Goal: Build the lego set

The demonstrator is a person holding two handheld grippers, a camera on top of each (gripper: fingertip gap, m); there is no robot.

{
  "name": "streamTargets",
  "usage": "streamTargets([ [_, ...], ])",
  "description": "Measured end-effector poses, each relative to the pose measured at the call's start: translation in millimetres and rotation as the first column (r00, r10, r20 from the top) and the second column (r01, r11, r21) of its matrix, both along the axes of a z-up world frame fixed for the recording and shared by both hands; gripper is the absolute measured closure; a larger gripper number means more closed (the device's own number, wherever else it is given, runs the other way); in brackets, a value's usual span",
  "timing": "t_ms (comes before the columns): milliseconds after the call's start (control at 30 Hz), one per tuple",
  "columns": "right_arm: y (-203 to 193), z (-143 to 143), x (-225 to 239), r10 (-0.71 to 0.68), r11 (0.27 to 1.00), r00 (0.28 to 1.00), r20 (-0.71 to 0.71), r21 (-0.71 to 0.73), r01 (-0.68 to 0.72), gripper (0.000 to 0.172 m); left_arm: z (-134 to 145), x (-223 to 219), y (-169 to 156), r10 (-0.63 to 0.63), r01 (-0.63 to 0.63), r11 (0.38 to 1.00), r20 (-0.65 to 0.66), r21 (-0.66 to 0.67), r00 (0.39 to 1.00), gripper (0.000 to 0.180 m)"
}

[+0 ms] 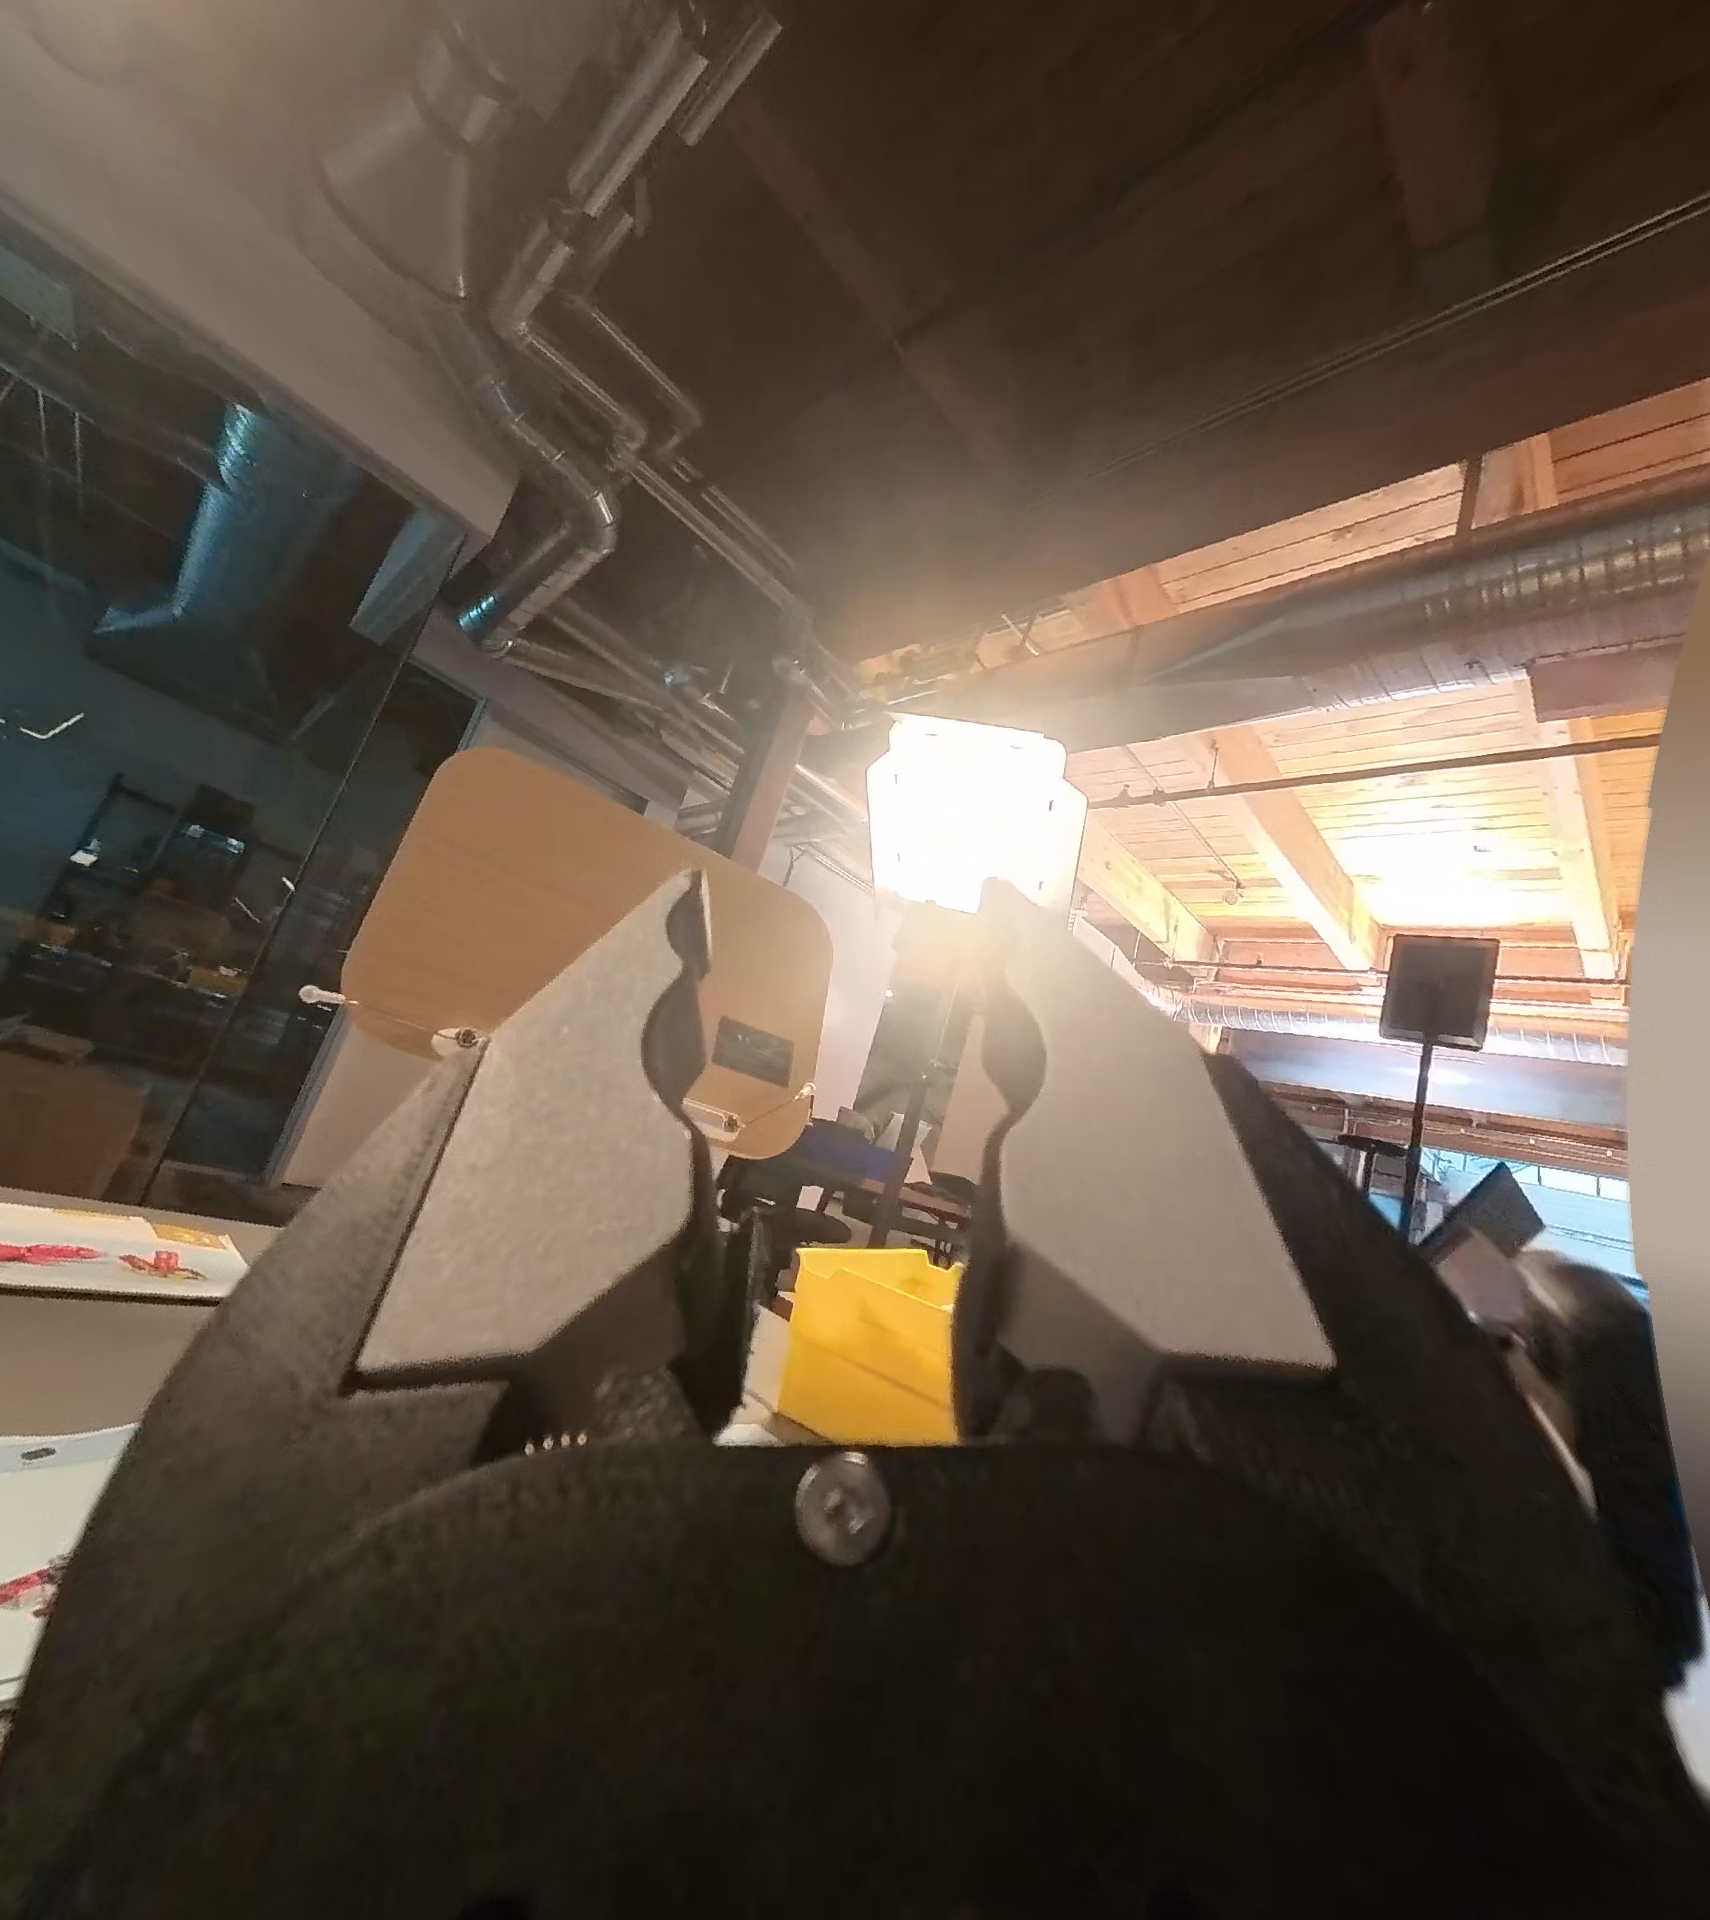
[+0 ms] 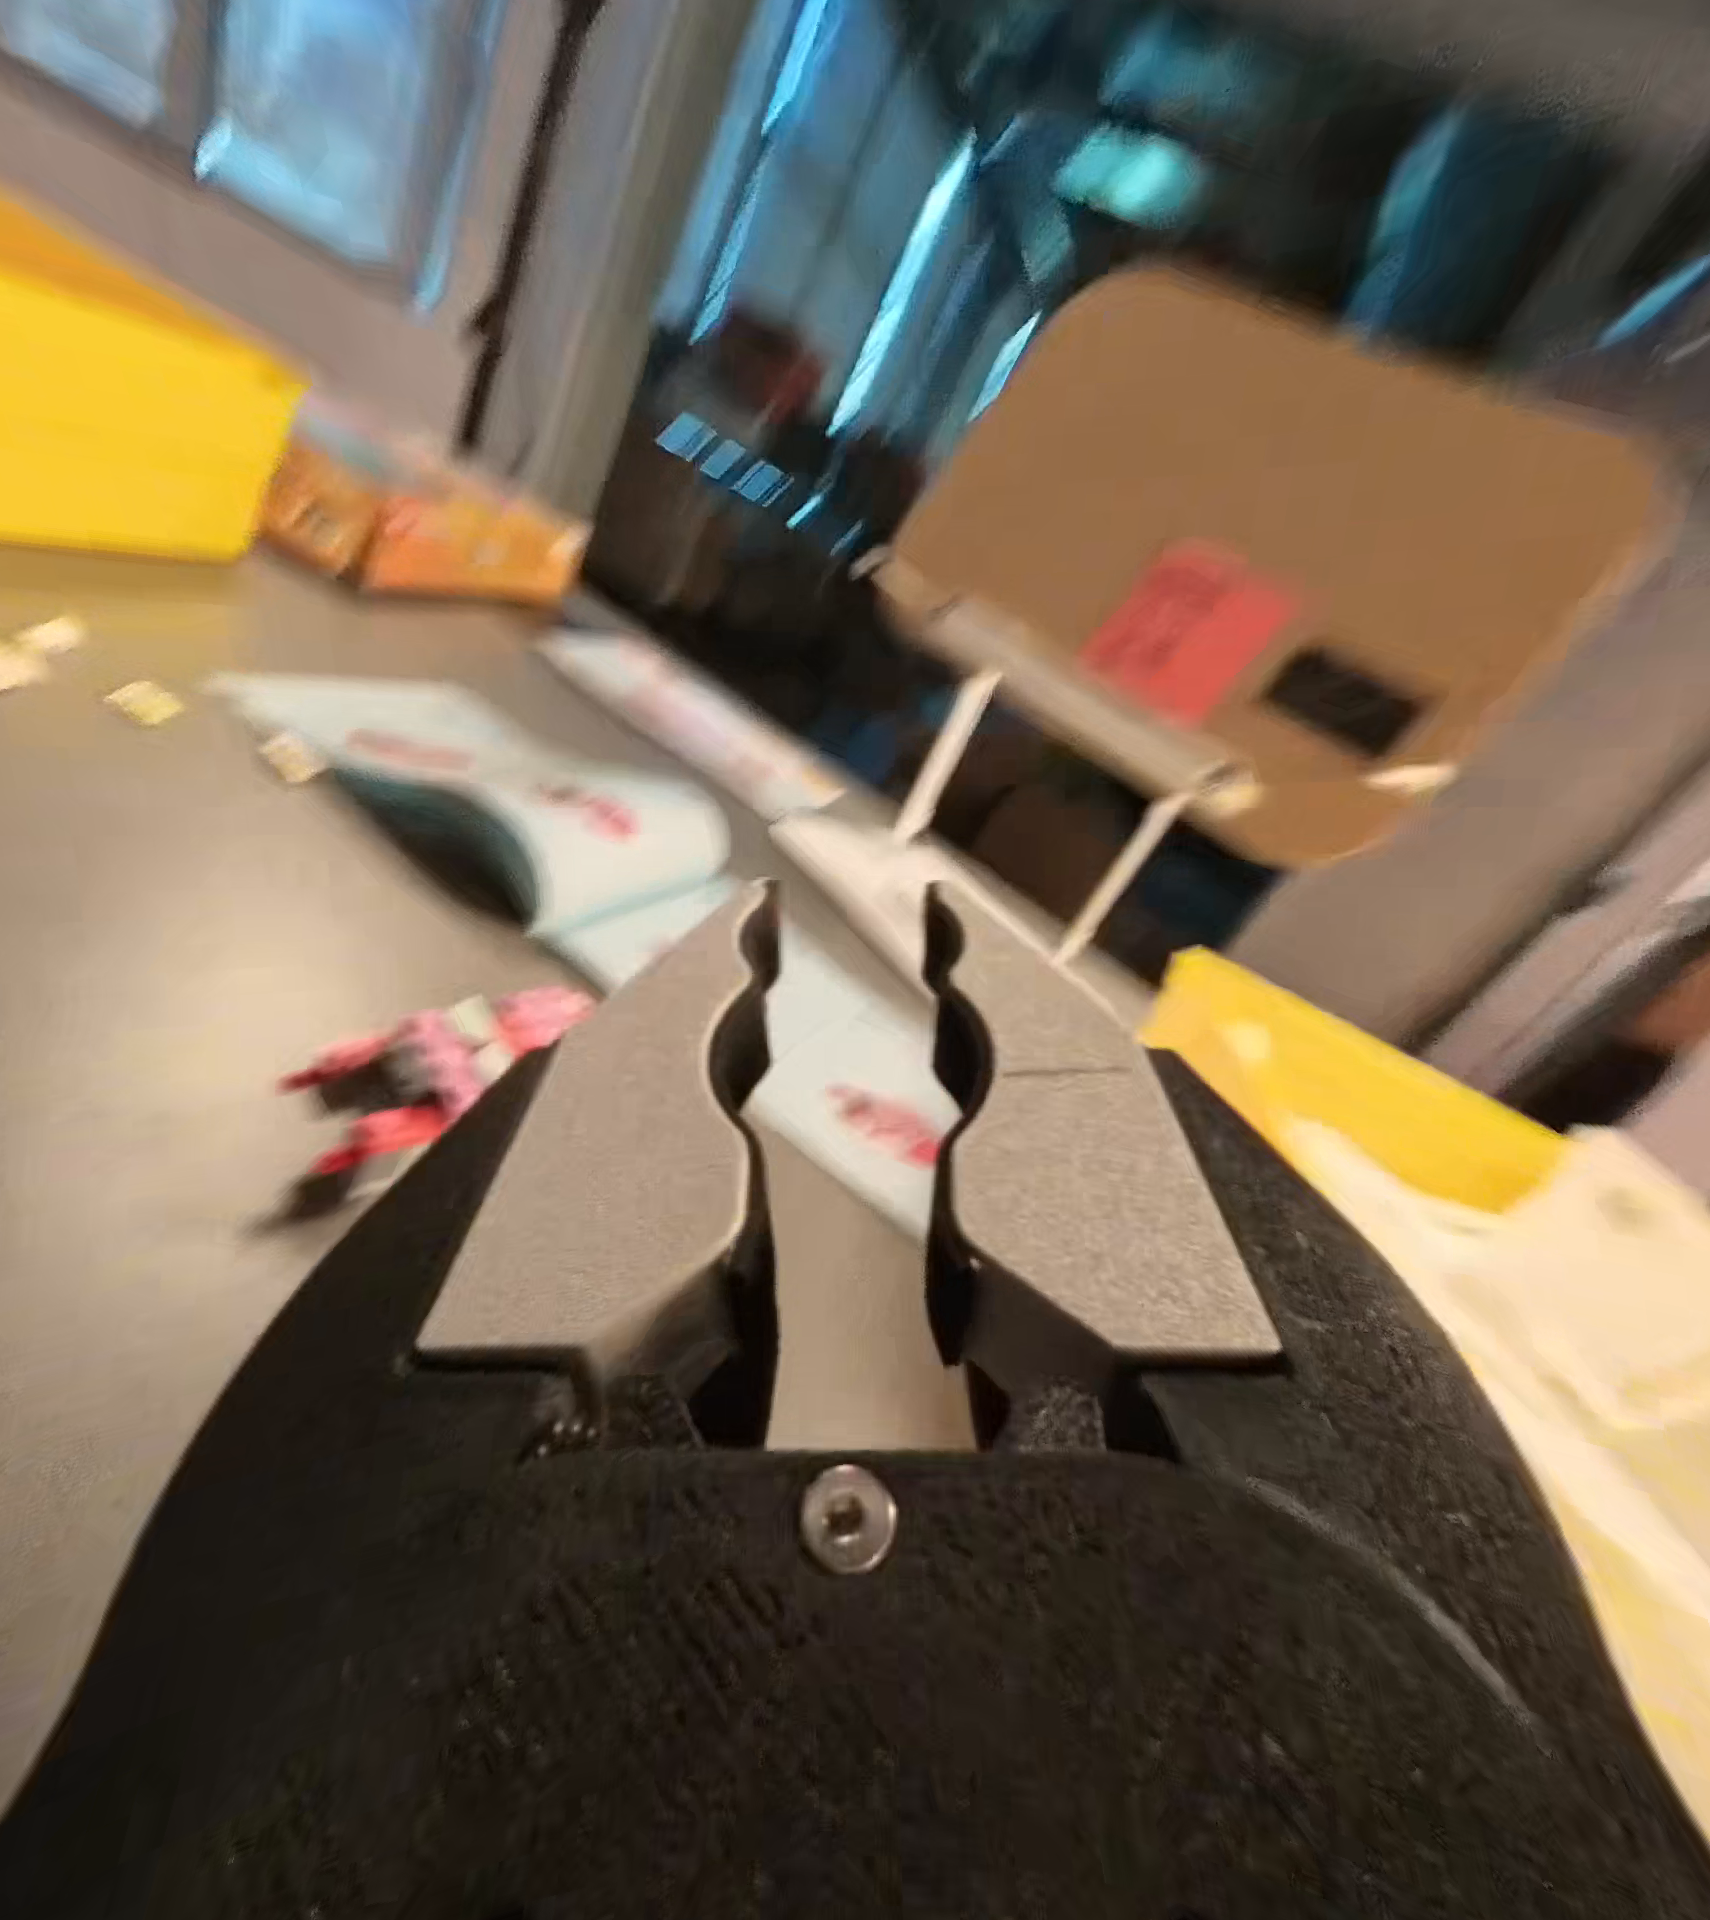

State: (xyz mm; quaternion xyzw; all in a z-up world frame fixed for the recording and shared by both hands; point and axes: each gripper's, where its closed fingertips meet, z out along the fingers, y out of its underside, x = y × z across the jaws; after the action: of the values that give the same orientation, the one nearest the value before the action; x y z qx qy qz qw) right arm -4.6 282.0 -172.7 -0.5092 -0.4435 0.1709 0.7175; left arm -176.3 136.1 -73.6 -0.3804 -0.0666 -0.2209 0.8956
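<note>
Grey textured fingers (image 1: 560, 1122) of the left gripper (image 1: 840, 904) stand wide apart, gripping nothing, tilted up toward a glaring studio lamp on a stand (image 1: 970, 810) at 12 o'clock. Tan round-cornered chair back (image 1: 518, 883) at 11 o'clock; yellow plastic bin (image 1: 872, 1351) low between the fingers; printed instruction sheets (image 1: 9, 1558) at 8 o'clock.

Right gripper (image 2: 851, 904): fingers part-open, empty, low over a grey tabletop (image 2: 103, 987). White open instruction booklet (image 2: 539, 790) just ahead, 11 o'clock; pink-and-black toy-brick cluster (image 2: 415, 1070) at 9 o'clock; yellow tray (image 2: 1350, 1081) at 3 o'clock; view blurred.
</note>
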Motion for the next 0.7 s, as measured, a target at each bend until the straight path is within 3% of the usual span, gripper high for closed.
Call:
streamTargets([
  [67, 5, 14, 20, -0.097, 0.983, 0.989, -0.113, 0.143, 0.113, 0.168, -1, -2, 1, -0.002, 0.002, 1.000, 0.011, -0.003, 1.000, 0.130],
  [100, 7, 14, 25, -0.137, 0.972, 0.985, -0.108, 0.176, 0.154, 0.171, -1, -2, 1, -0.003, 0.003, 1.000, 0.014, -0.005, 1.000, 0.130],
  [200, 13, 15, 32, -0.204, 0.958, 0.971, -0.126, 0.180, 0.224, 0.172, 0, -2, 0, 0.001, -0.001, 1.000, 0.014, -0.001, 1.000, 0.130],
  [400, 8, 14, 28, -0.159, 0.974, 0.974, -0.164, 0.135, 0.182, 0.172, 3, -2, -3, 0.009, -0.009, 1.000, 0.002, 0.004, 1.000, 0.131],
  [567, 8, 14, 30, -0.142, 0.982, 0.970, -0.200, 0.091, 0.163, 0.172, 34, -17, -27, -0.173, 0.174, 0.985, 0.062, -0.006, 0.983, 0.124],
  [700, 7, 20, 35, -0.131, 0.985, 0.963, -0.236, 0.081, 0.154, 0.172, 70, -66, -67, -0.060, 0.060, 0.998, -0.006, -0.016, 0.998, 0.122],
])
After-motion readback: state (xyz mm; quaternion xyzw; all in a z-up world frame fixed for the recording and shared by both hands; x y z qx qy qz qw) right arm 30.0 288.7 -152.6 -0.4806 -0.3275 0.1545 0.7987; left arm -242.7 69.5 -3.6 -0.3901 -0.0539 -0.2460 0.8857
